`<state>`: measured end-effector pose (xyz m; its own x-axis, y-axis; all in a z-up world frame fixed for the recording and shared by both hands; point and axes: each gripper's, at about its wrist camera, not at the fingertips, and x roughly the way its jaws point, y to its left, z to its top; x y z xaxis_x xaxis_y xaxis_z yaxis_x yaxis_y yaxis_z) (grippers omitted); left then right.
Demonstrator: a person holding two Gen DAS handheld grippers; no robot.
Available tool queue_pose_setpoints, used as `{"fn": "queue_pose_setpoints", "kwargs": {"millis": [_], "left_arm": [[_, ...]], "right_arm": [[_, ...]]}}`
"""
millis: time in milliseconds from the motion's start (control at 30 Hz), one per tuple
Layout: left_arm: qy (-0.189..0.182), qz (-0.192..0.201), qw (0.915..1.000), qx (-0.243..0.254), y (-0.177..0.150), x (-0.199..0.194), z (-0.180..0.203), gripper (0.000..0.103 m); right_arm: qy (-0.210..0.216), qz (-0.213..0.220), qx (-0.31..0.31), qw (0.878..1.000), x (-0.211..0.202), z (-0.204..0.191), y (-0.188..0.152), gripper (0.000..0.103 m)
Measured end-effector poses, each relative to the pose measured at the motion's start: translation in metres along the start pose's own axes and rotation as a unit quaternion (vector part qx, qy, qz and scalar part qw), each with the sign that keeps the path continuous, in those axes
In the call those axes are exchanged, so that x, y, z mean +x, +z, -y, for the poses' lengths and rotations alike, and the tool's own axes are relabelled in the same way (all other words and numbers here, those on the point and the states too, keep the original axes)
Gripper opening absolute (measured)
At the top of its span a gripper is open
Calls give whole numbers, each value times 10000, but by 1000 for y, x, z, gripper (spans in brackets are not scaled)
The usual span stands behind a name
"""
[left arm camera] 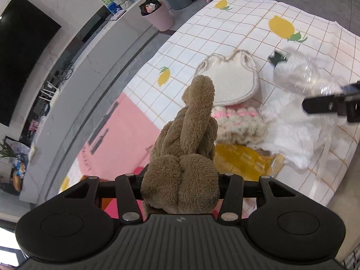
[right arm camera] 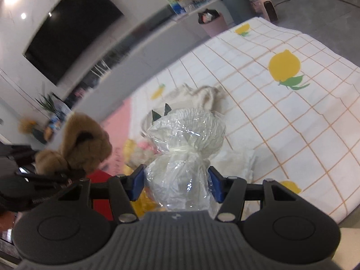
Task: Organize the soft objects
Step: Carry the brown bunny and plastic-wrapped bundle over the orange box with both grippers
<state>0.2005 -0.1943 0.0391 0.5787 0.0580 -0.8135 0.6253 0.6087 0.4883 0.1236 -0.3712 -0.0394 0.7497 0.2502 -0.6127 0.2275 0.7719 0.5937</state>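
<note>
Left gripper (left arm camera: pixel 180 193) is pinching a brown plush toy (left arm camera: pixel 191 148) above the lemon-print sheet (left arm camera: pixel 225 33); right gripper (right arm camera: pixel 177 184) is squeezing a plastic-wrapped white bundle (right arm camera: pixel 184 148) alongside. Risk: the slick wrap is likely sliding between the pads, and the dangling plush is liable to be snagging the knitted piece (left arm camera: pixel 238 126) below.

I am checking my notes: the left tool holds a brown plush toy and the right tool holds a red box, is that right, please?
Not quite. The left tool does hold the brown plush toy, but the right tool holds a white item wrapped in clear plastic, not a red box; the right wrist view shows it.
</note>
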Motion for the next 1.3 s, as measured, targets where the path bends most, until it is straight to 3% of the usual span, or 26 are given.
{"fn": "queue_pose_setpoints", "kwargs": {"millis": [100,233,300,467,767,1000,1133,1300], "left_arm": [[23,-130,9996,-263,-2,-12,-11,55],[67,-21,9980,-630,-7,-34,-32,55],[85,-25,9967,-806,-10,-43,-44,55],[-79,130,9914,-1301,-24,-69,-85,55],[-428,685,9737,-2131,-78,-118,-170,55],[-94,542,9610,-2709,-148,-119,-238,55],[58,361,9557,-2919,-185,-110,-264,55],[-15,93,9457,-3248,-224,-85,-286,55]], "right_arm": [[29,178,-6,9998,-9,-1,-2,57],[-145,196,17,9997,-14,-6,-3,57],[-317,134,-47,9994,-18,-14,0,55],[-279,372,-307,9984,-45,-53,11,54],[307,722,-828,9935,-79,-161,26,53],[697,620,-1453,9850,-64,-266,3,53],[875,241,-1764,9801,-37,-318,-19,53],[1125,-159,-2046,9722,1,-363,-51,53]]}}
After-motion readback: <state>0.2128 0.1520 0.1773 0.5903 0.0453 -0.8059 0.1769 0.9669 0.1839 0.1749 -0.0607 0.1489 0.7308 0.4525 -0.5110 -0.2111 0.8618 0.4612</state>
